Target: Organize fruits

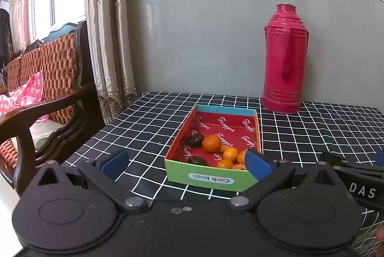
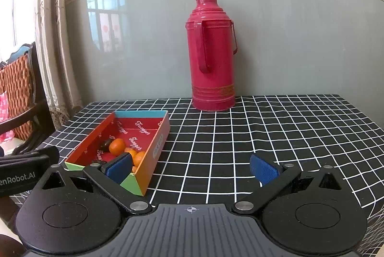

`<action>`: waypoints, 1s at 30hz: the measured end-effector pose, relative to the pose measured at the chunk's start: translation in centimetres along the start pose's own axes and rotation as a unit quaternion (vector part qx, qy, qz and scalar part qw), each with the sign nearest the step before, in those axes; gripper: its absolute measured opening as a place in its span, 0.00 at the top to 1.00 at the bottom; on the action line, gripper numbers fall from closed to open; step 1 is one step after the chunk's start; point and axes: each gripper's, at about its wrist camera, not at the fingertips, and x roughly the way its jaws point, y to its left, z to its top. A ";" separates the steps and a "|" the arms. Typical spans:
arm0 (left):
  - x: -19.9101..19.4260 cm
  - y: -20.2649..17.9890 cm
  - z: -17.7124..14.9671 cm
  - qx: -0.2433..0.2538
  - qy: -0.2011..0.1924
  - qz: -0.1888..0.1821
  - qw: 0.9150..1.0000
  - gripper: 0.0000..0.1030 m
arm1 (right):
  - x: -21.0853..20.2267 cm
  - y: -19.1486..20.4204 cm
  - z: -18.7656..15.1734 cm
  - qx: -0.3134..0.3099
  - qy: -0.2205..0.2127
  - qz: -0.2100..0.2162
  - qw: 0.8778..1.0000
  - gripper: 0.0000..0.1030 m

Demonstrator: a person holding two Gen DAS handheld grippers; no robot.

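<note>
A shallow cardboard box (image 1: 204,179) with a red inside sits on the checked tablecloth; it also shows in the right wrist view (image 2: 158,144). In it lie several small oranges (image 1: 211,143) (image 2: 117,146) and two dark fruits (image 1: 194,139) (image 2: 105,143). My left gripper (image 1: 187,164) is open and empty, just in front of the box's near wall. My right gripper (image 2: 190,168) is open and empty, to the right of the box, its left pad (image 2: 120,168) in front of the box's near corner.
A tall red thermos (image 1: 284,60) (image 2: 211,55) stands at the back of the table by the grey wall. A wooden sofa (image 1: 48,89) with a pink checked cloth and curtains lies left of the table. The black checked tablecloth (image 2: 276,137) stretches to the right.
</note>
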 end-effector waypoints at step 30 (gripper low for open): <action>0.5 -0.2 -0.5 0.004 0.009 -0.003 1.000 0.06 | 0.5 0.2 -0.1 -0.006 0.008 -0.003 1.000 0.00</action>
